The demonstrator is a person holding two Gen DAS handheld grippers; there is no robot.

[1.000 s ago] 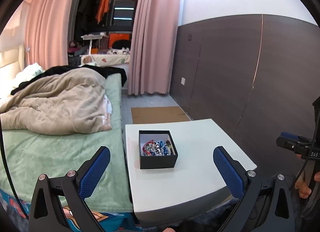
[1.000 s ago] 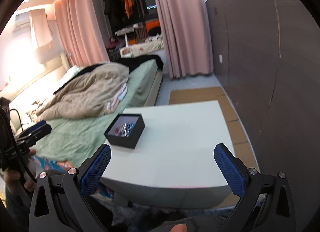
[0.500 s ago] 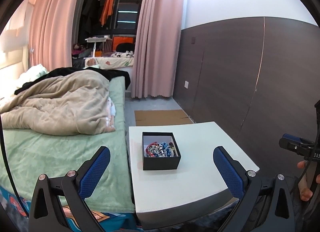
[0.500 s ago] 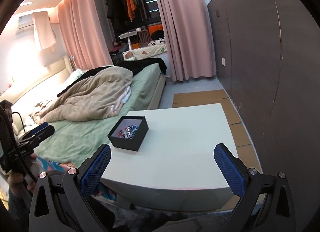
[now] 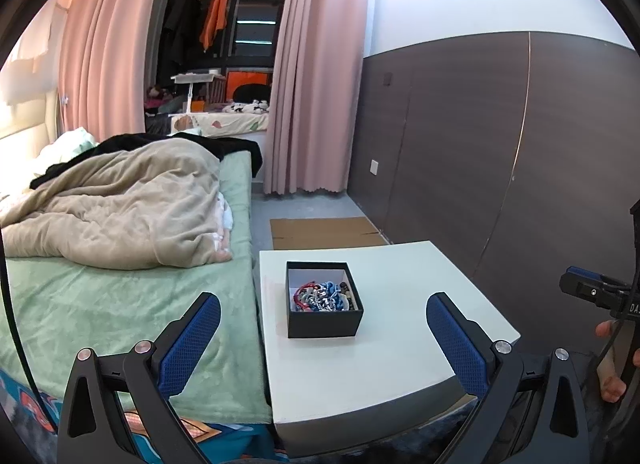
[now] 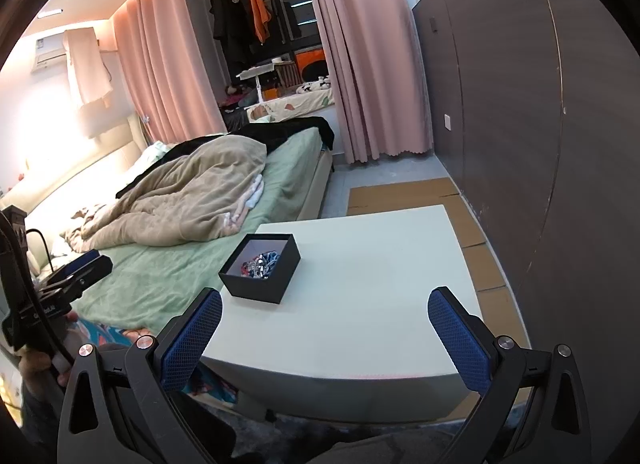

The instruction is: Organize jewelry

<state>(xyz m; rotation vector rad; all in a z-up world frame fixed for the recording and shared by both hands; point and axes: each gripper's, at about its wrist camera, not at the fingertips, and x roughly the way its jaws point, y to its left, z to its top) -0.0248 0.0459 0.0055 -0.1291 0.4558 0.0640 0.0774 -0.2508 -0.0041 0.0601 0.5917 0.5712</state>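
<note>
A small black box (image 5: 324, 320) (image 6: 260, 268) stands on the left part of a white table (image 5: 400, 344) (image 6: 360, 296). Inside it lies a tangle of jewelry (image 5: 323, 298) (image 6: 260, 264), red, blue and silver beads and chains. My left gripper (image 5: 323, 338) is open, held back from the table's near edge, with the box between its blue pads in the view. My right gripper (image 6: 325, 338) is open too, off the table's near right side, nothing between its fingers. Each gripper shows at the edge of the other's view, held by a hand.
A bed (image 5: 120, 304) with a green sheet and a beige blanket (image 5: 120, 207) runs along the table's left side. A dark panelled wall (image 5: 500, 151) stands to the right. Flat cardboard (image 5: 320, 232) lies on the floor behind the table, before pink curtains (image 5: 312, 103).
Both views have tilted up and drawn back a little, so the table and box sit lower in frame. Both grippers stay open; the box has not moved.
</note>
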